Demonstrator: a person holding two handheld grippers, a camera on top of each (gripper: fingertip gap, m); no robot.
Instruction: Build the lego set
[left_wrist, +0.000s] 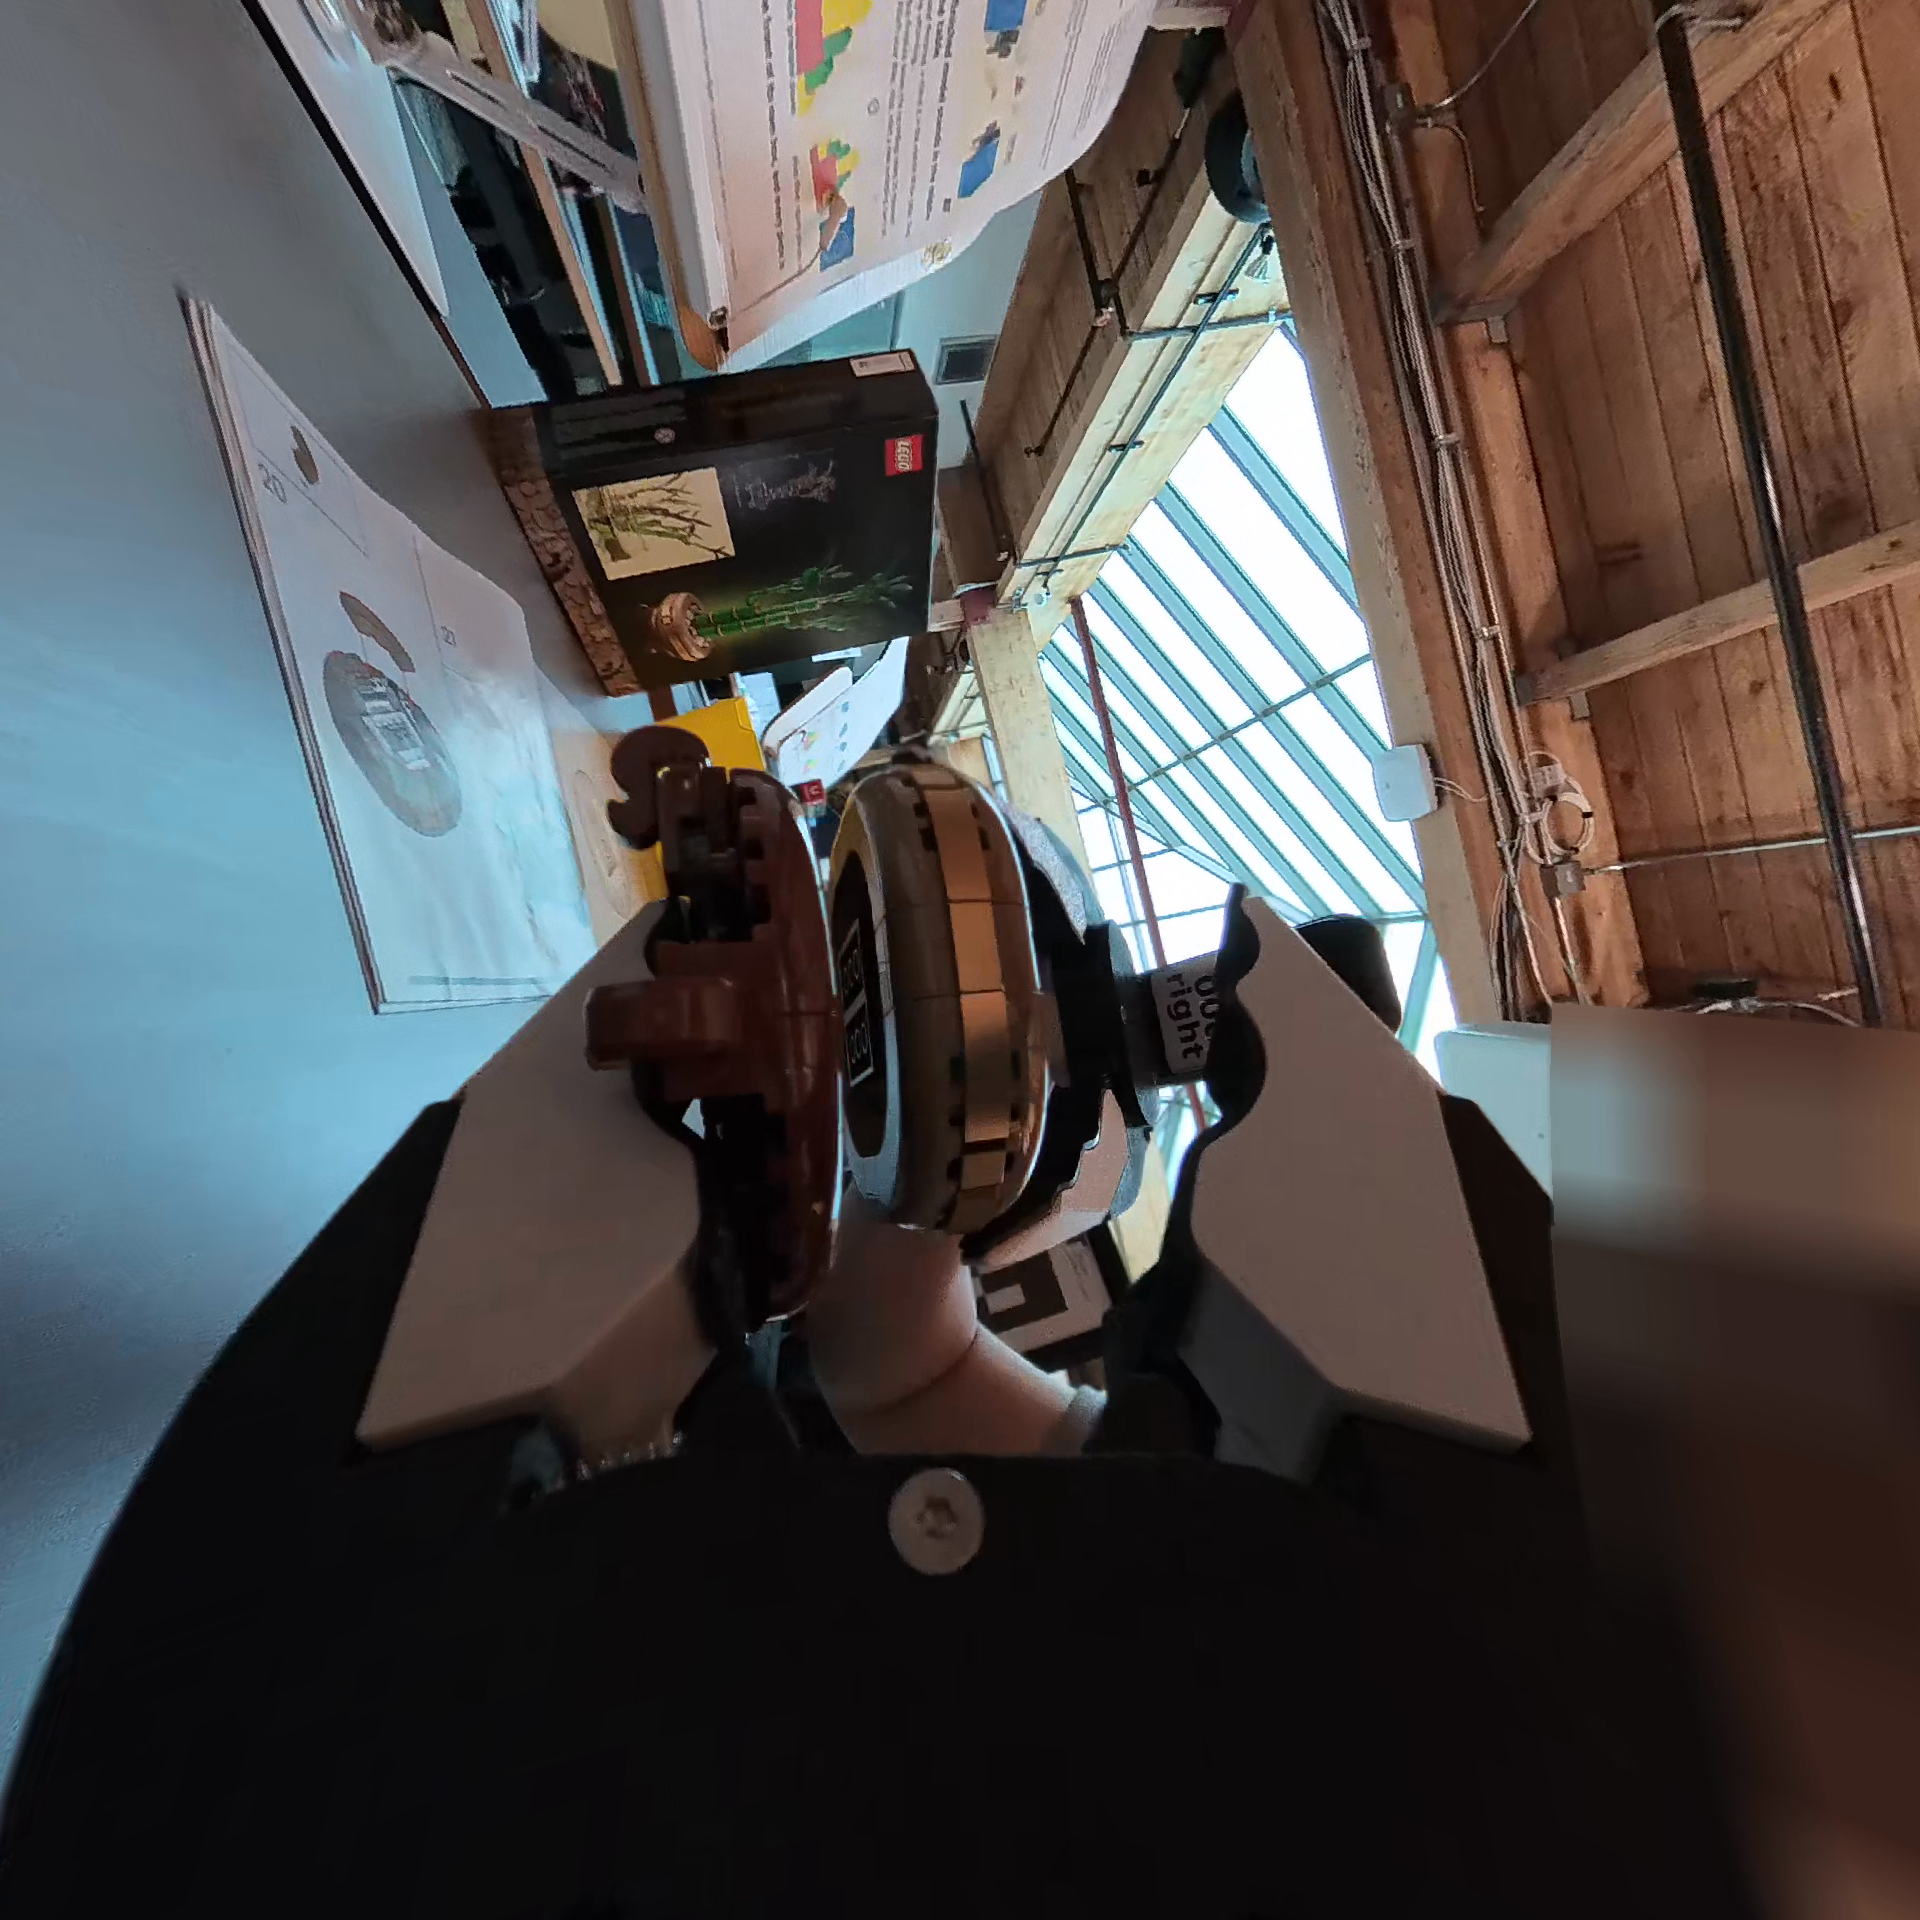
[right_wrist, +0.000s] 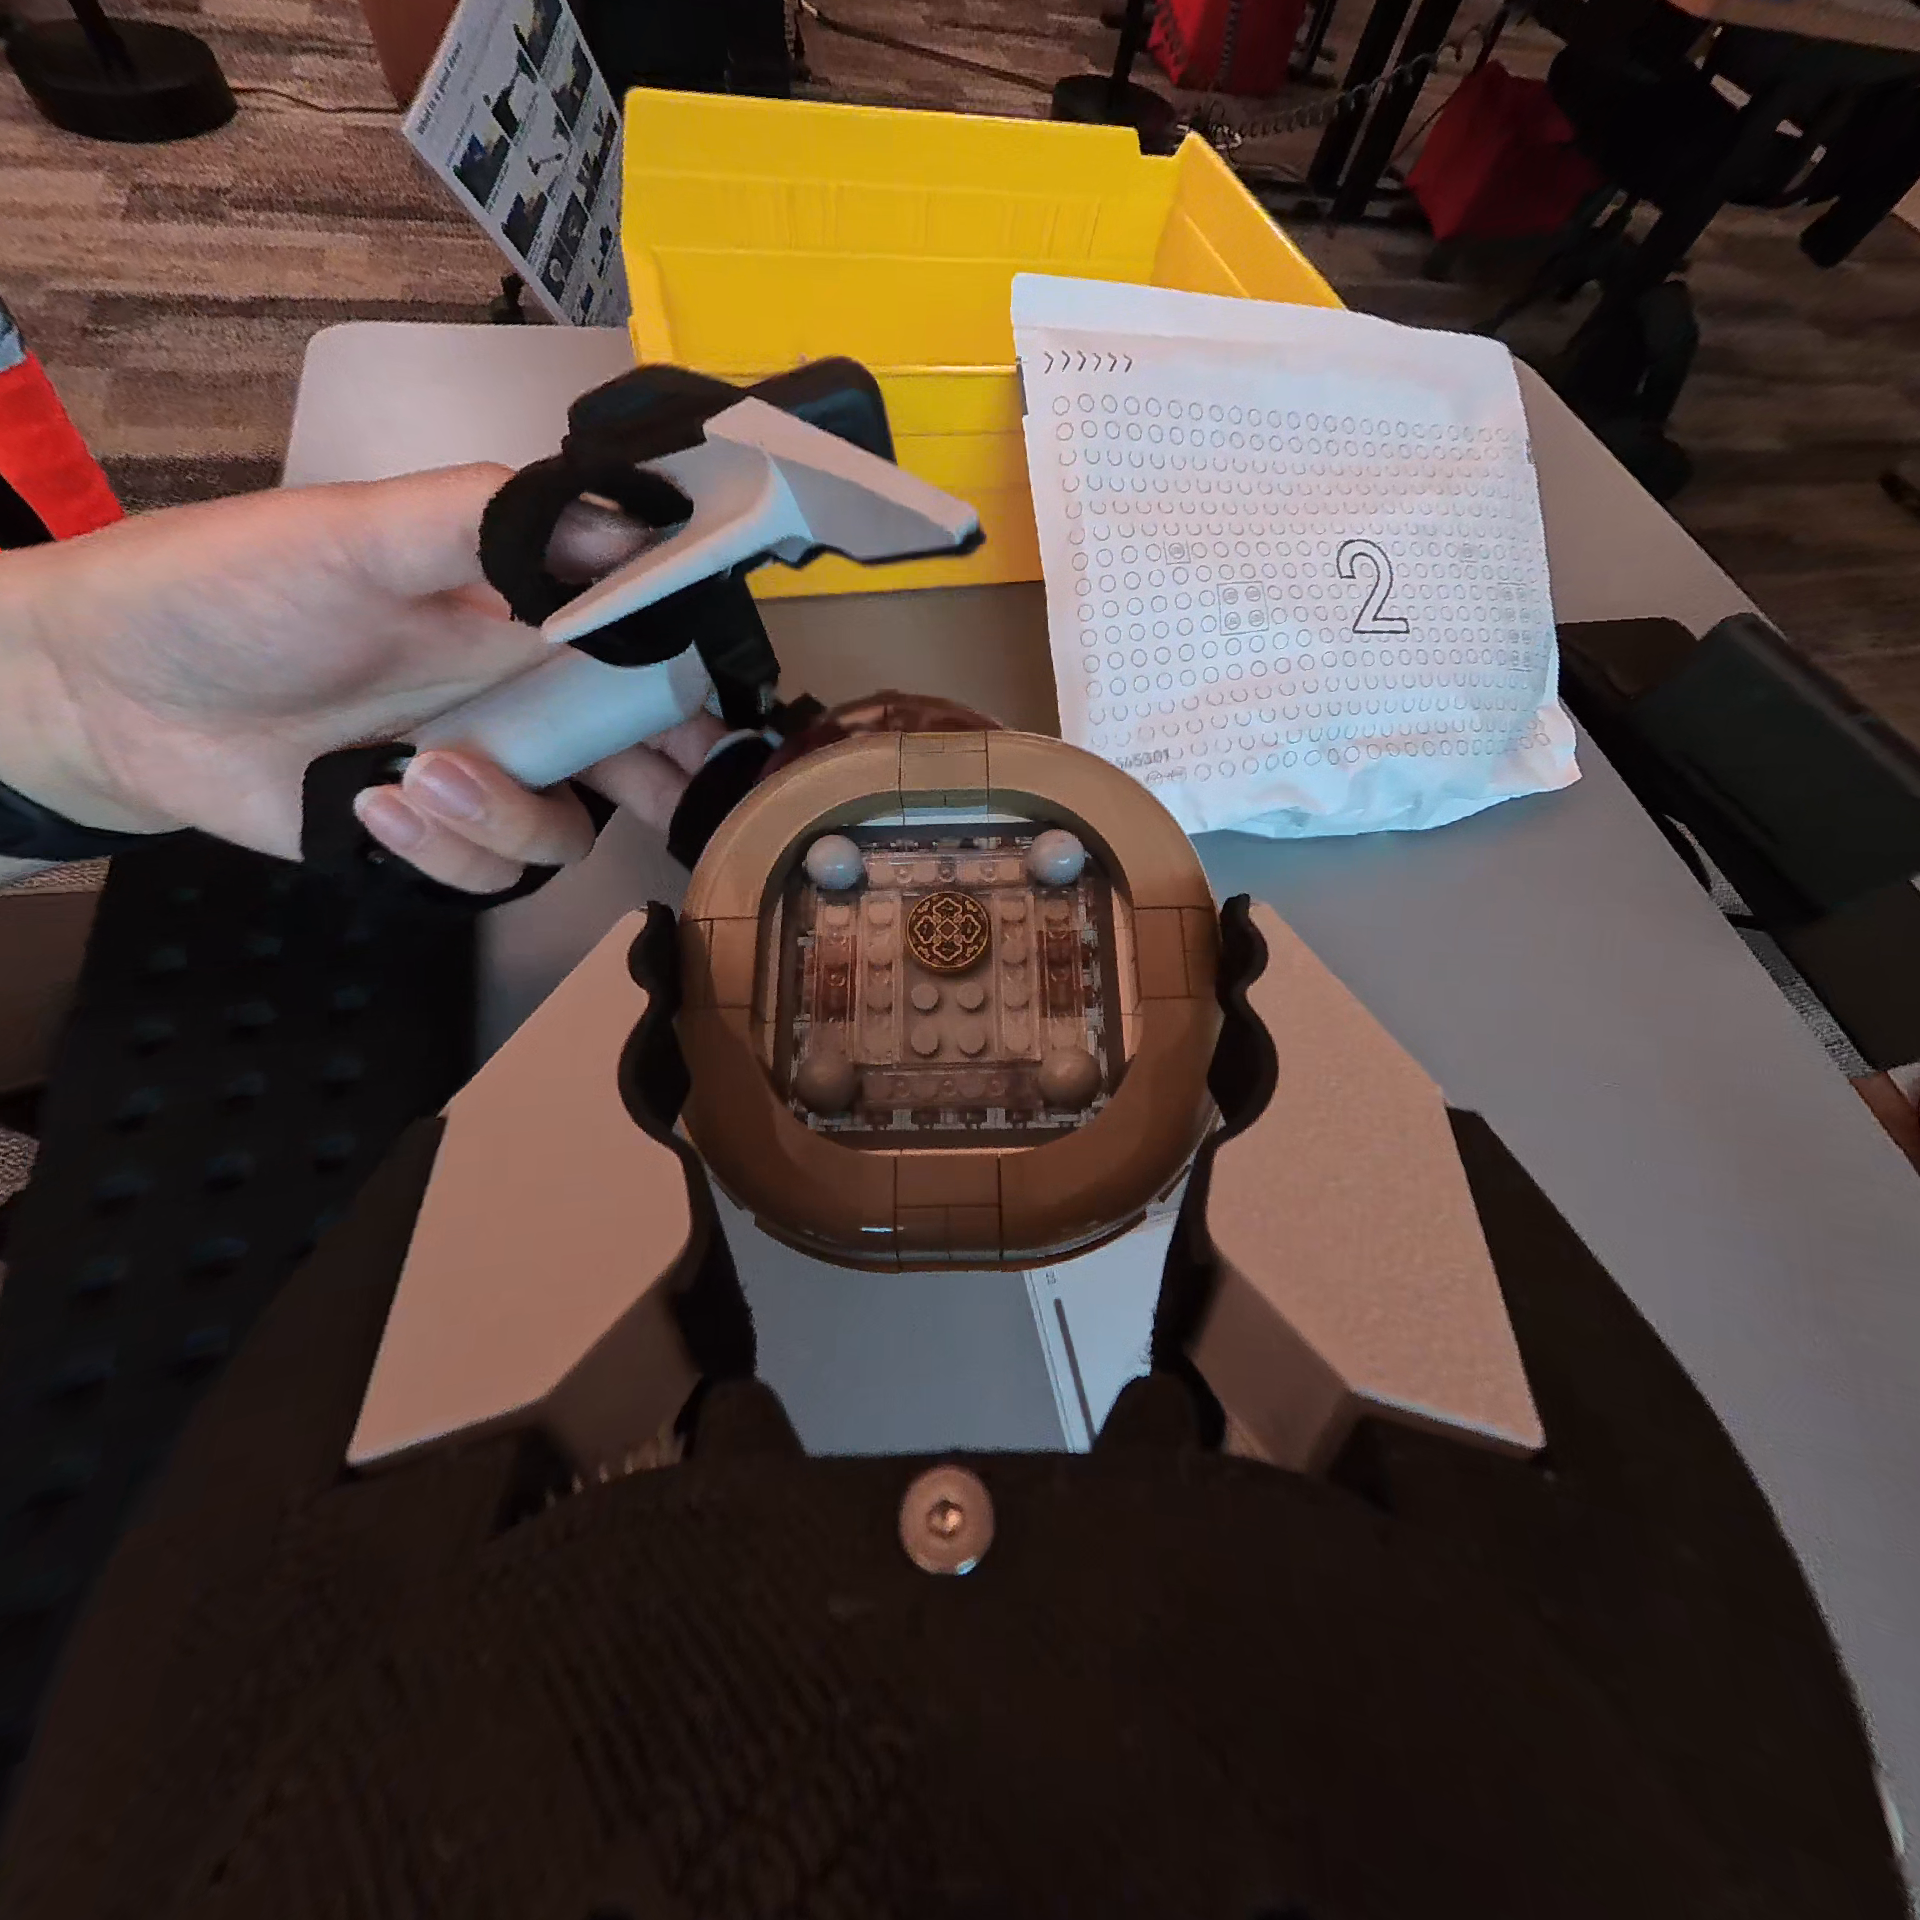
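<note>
My right gripper (right_wrist: 945, 925) is shut on the sides of a tan Lego pot (right_wrist: 945, 1195), held above the table. The pot's underside faces the camera, showing round feet and a patterned round tile (right_wrist: 948, 930). In the left wrist view the pot (left_wrist: 966, 1018) sits edge-on between the jaws of my left gripper (left_wrist: 945, 935), which stand wide apart. A dark brown round Lego assembly (left_wrist: 758, 1039) lies against the left finger (left_wrist: 561, 1174) and close to the pot's open face. Its rim (right_wrist: 904, 715) peeks out behind the pot. A hand holds the left gripper (right_wrist: 842, 623).
A yellow bin (right_wrist: 914, 208) and a white numbered bag (right_wrist: 1288, 582) lie on the grey table (right_wrist: 1507, 1039) beyond the pot. A black studded mat (right_wrist: 208, 1091) lies on the left. An open instruction booklet (left_wrist: 416, 727) and the black set box (left_wrist: 748, 540) are farther off. The grippers are tip to tip, or close to it.
</note>
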